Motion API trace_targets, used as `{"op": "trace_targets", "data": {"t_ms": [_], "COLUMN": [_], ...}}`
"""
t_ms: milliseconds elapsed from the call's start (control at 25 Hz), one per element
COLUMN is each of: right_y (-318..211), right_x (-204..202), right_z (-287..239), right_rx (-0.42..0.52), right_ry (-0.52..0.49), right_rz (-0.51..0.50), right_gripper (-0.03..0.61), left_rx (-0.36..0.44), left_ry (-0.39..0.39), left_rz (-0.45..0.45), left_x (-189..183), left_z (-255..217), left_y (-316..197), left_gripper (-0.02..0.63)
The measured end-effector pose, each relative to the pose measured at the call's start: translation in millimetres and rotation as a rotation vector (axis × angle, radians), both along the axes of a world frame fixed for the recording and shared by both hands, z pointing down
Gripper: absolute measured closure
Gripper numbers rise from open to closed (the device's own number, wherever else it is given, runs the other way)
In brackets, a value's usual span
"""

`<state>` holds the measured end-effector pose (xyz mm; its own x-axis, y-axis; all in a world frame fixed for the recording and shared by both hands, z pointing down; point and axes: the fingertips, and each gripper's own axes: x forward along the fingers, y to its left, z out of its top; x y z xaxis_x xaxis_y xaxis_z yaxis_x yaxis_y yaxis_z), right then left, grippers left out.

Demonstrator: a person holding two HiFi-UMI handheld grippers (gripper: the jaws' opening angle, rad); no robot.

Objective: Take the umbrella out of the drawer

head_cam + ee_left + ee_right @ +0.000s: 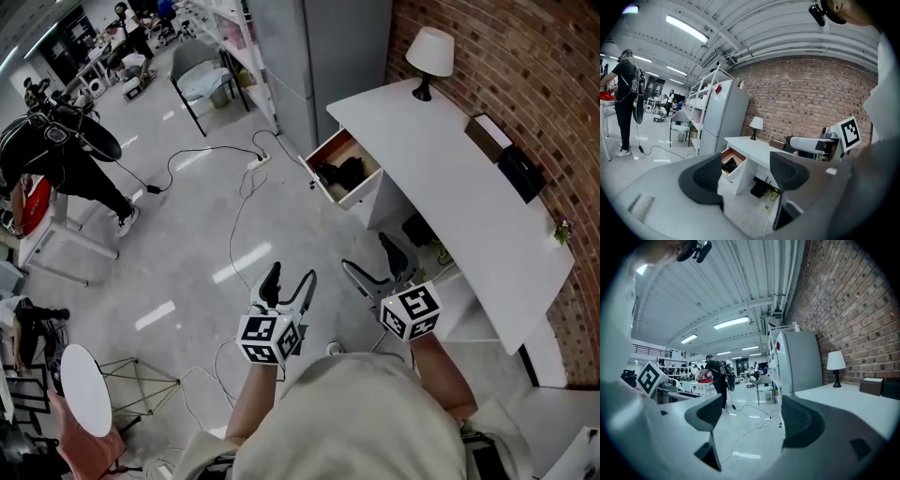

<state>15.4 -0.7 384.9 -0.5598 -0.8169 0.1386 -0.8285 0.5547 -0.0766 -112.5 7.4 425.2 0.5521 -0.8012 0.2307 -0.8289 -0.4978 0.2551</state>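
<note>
The white desk (450, 178) stands along the brick wall with its drawer (330, 184) pulled open. A black thing, apparently the folded umbrella (343, 172), lies inside it. In the left gripper view the drawer (737, 172) and its dark contents (728, 165) show far ahead between the jaws. My left gripper (292, 274) and right gripper (366, 251) hang side by side over the floor, well short of the drawer. Both stand open with nothing between their fingers. The left gripper (743, 176) points at the drawer; the right gripper (752, 420) points past the desk's edge across the room.
A lamp (429, 52), a brown box (487, 136) and a black box (521, 173) sit on the desk. A grey fridge (319, 56) stands beyond it. Cables (239, 187) trail over the floor. A person (56, 159) stands at the left, and a small round table (84, 389) is near me.
</note>
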Motion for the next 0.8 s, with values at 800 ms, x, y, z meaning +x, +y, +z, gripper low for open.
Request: {"op": "trace_targets", "data": {"t_ms": [800], "right_y": [-129.3], "right_x": [-0.1], "right_z": [52.0], "right_rx": [-0.108], "right_ry": [0.044], "right_rz": [-0.023], "right_gripper": [0.207], "left_rx": [-0.081], "left_ry": [-0.005], "left_rz": [-0.074], "left_x": [-16.5], "left_z": [31.9], "left_y": [-117.2], "left_gripper": [0.305]}}
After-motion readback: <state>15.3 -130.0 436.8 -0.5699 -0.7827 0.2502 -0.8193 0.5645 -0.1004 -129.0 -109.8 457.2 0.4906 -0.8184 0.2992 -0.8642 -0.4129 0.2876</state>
